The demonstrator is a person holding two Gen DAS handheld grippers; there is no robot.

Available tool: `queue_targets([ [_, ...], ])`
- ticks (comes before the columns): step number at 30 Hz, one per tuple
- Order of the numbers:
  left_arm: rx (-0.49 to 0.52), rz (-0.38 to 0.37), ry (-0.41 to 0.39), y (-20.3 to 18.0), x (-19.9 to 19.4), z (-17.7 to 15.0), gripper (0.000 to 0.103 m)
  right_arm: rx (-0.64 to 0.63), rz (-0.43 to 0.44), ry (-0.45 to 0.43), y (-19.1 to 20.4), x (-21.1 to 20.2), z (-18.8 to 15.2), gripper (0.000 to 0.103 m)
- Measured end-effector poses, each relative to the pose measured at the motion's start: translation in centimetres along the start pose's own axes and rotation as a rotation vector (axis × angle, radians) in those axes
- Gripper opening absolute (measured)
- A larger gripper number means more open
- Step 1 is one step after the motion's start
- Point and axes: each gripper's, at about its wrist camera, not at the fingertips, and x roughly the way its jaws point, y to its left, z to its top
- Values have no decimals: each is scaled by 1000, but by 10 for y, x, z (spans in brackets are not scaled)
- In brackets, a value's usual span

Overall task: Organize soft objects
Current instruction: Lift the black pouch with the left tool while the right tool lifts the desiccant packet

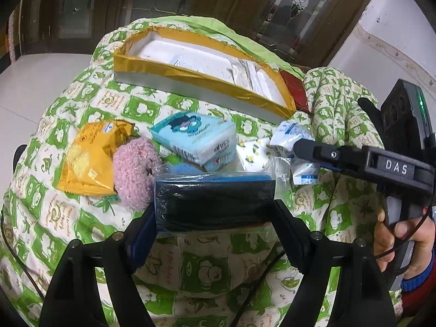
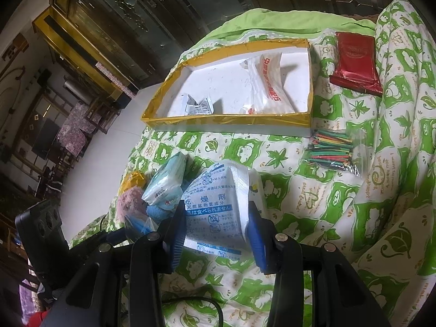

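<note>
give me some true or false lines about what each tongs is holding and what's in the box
1. The left tongs grip a dark pack wrapped in clear plastic. True.
2. The right tongs are empty. False: they are shut on a white desiccant packet with blue print.
3. The gold-edged box holds nothing. False: a white plastic bag with red print and a small crumpled packet lie inside.
4. The red pouch lies inside the box. False: it lies on the quilt beside the box.
5. A pink fuzzy item lies between the yellow snack bag and the light blue tissue pack. True.
</note>
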Motion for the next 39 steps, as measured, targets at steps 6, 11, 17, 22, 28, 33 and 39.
queue_targets([
  [6, -4, -7, -21, -1, -6, 13, 79, 5, -8, -12, -3, -3, 3, 45],
  [11, -3, -7, -37, -2, -10, 23, 79, 14, -10, -30, -7, -9, 7, 45],
  [17, 0, -8, -52, -2, -10, 30, 79, 33, -13, -39, -13, -12, 10, 45],
  [22, -7, -12, -49, -2, -7, 31, 79, 38, -15, -40, -13, -14, 9, 45],
  [28, -8, -11, -50, -2, -5, 32, 79, 44, -15, -44, -16, -16, 10, 45],
  [33, -17, -8, -53, 1, -2, 31, 79, 44, -17, -45, -15, -16, 11, 45],
  [39, -19, -5, -52, 2, -1, 30, 79, 45, -18, -45, -16, -16, 11, 45],
])
